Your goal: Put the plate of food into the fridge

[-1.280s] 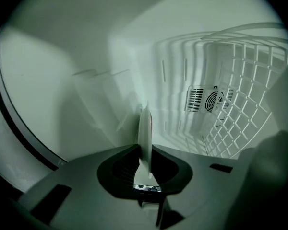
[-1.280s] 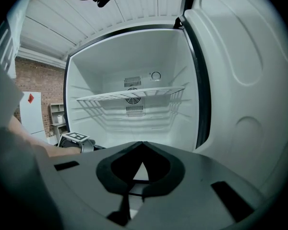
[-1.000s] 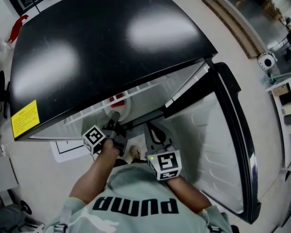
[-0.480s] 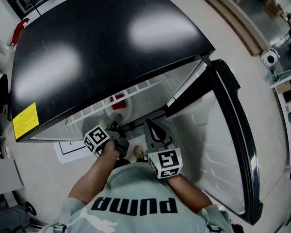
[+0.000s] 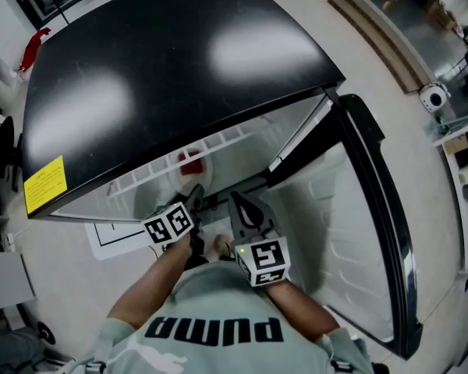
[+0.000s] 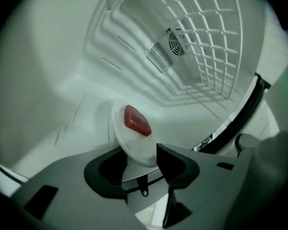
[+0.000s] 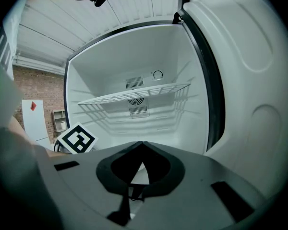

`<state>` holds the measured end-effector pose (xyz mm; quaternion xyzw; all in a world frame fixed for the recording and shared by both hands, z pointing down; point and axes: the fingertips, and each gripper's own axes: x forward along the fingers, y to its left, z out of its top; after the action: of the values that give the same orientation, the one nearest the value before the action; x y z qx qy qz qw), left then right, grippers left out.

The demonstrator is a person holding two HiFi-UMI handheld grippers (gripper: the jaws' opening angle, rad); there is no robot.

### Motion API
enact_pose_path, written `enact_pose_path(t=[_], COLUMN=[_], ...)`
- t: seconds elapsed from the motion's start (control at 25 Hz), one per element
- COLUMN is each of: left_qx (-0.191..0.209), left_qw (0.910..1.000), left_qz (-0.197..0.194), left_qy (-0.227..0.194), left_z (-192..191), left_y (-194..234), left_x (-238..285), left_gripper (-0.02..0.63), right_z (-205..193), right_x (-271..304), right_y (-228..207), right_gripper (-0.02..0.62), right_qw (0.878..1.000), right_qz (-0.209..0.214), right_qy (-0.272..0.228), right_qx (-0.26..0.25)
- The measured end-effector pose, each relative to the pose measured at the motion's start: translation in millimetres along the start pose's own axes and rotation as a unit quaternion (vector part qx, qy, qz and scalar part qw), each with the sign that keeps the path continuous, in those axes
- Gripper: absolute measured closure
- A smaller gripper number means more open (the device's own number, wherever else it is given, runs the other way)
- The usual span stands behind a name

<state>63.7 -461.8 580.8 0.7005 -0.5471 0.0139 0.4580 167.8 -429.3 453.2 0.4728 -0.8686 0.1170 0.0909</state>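
1. Left gripper (image 6: 140, 158): jaws have just been opening and now stand partly apart. The plate (image 6: 134, 140) rim lies between them, not pinched.
2. Plate with red food (image 6: 136, 120) rests inside the fridge (image 5: 179, 76), on its white floor, centre of the left gripper view.
3. Right gripper (image 7: 141, 145): jaws closed together, empty, lower centre, facing the wire shelf (image 7: 139, 94).
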Motion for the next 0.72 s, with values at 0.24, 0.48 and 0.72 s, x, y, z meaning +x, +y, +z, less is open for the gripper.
enact_pose_path(t=[0.24,0.48,0.72], left_qx=[0.161,0.132,0.102], left_qw=[0.9851,0.9898,0.9930], left_qz=[0.061,0.053,0.054], left_qy=[0.003,-0.005,-0.026], left_z=[-1,-2,-1], left_y=[8,10,14], left_x=[-3,-9,-19], left_gripper=[0.400,0.377,0.340], right_z=[-1,-3,-7], right_x=[-2,-5,-4], right_y=[5,9,15], right_gripper=[0.591,0.591,0.591], right_qw=[1.000,1.000,1.000], right_qz=[0.004,0.009,0.017], right_qy=[0.003,0.010,0.009], right_qx=[0.000,-0.001,-0.003])
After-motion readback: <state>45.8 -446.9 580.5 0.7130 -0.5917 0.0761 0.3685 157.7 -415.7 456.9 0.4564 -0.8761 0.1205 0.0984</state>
